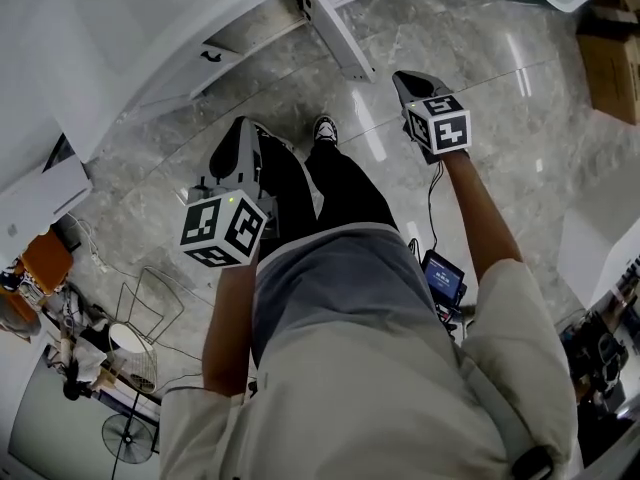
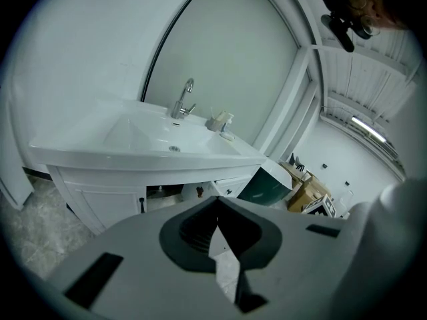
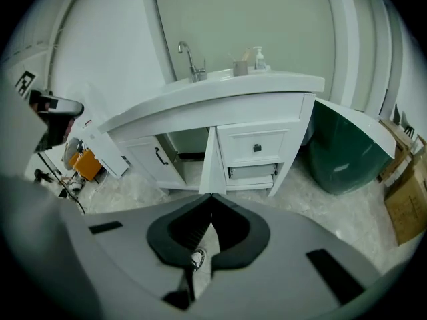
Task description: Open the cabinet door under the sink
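White cabinet [image 3: 240,135]; grey veined floor [image 1: 450,28]; container [image 3: 340,159] seemingly dark green.

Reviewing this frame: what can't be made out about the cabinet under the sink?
- Cabinet interior: in the right gripper view it is dark, and the open door stands edge-on beside it.
- Items beside the faucet: too small to name in either gripper view.
- Cabinet front: in the head view the countertop overhangs it, and the top edge cuts it off.
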`<action>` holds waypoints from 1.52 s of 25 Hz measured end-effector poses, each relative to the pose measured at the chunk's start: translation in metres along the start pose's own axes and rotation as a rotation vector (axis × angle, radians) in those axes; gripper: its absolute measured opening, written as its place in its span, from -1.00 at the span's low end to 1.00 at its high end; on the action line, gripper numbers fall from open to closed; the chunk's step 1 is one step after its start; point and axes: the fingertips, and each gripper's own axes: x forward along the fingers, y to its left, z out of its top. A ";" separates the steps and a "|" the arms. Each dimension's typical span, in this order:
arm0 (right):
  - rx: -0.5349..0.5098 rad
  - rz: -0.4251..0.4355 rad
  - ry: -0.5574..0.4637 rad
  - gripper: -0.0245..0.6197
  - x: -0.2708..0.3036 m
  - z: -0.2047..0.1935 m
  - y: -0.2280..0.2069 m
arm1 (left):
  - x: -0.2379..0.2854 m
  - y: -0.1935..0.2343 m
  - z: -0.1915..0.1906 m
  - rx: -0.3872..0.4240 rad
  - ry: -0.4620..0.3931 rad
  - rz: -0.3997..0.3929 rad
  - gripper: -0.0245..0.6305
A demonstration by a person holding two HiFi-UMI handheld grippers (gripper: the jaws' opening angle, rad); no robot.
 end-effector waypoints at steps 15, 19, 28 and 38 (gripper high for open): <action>-0.027 0.067 -0.172 -0.89 -0.064 0.074 0.056 | -0.034 0.006 0.032 -0.013 -0.095 0.026 -0.93; -0.026 0.080 -0.211 -0.89 -0.083 0.093 0.068 | -0.049 0.001 0.036 -0.009 -0.111 0.027 -0.93; -0.039 0.138 -0.273 -0.89 -0.115 0.127 0.097 | -0.063 -0.007 0.046 0.028 -0.134 0.005 -0.93; -0.065 0.202 -0.320 -0.89 -0.142 0.159 0.129 | -0.081 0.002 0.058 0.016 -0.156 0.018 -0.93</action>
